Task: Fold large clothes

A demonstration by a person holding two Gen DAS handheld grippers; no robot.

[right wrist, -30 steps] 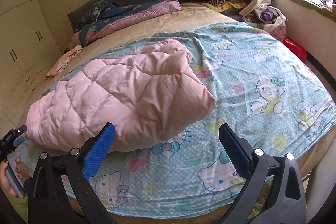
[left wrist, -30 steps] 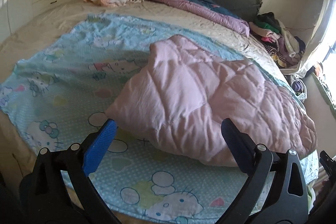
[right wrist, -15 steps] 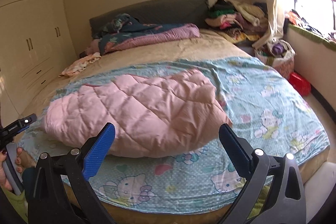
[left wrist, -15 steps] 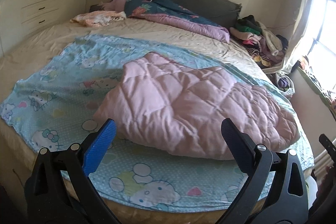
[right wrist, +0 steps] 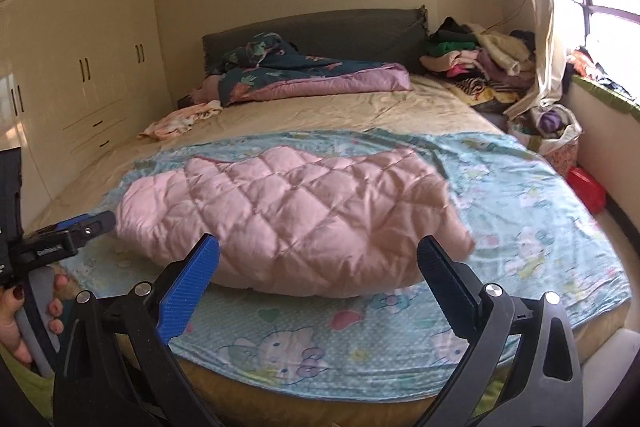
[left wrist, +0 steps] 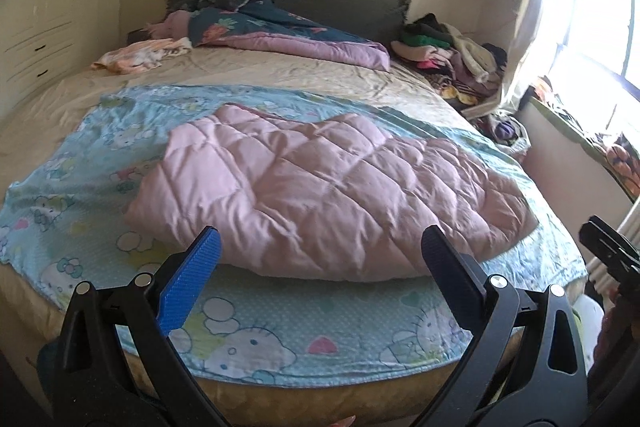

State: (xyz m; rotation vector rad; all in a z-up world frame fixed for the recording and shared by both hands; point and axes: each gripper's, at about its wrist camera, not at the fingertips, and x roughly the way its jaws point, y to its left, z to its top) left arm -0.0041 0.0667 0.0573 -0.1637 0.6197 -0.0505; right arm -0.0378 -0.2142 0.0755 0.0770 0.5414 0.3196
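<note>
A pink quilted garment (left wrist: 320,195) (right wrist: 292,219) lies folded in a puffy bundle on a light blue cartoon-print sheet (left wrist: 260,331) (right wrist: 520,211) at the foot of the bed. My left gripper (left wrist: 322,259) is open with nothing between its fingers, held back from the near edge of the bundle. In the same way my right gripper (right wrist: 320,263) stands open and empty before the bundle. The left gripper's tool and the hand (right wrist: 28,319) that holds it show at the left edge of the right wrist view.
The beige bed (left wrist: 280,71) carries a dark floral and purple duvet (left wrist: 288,35) by the grey headboard, a small peach cloth (left wrist: 136,59), and a heap of clothes (left wrist: 452,55) at its far right. Cream wardrobes (right wrist: 80,75) stand left; a window and red box (right wrist: 586,187) right.
Both grippers have drawn back and risen away from the bed, so the pink bundle looks smaller and more of the room shows. The bundle lies still, and both grippers stay open.
</note>
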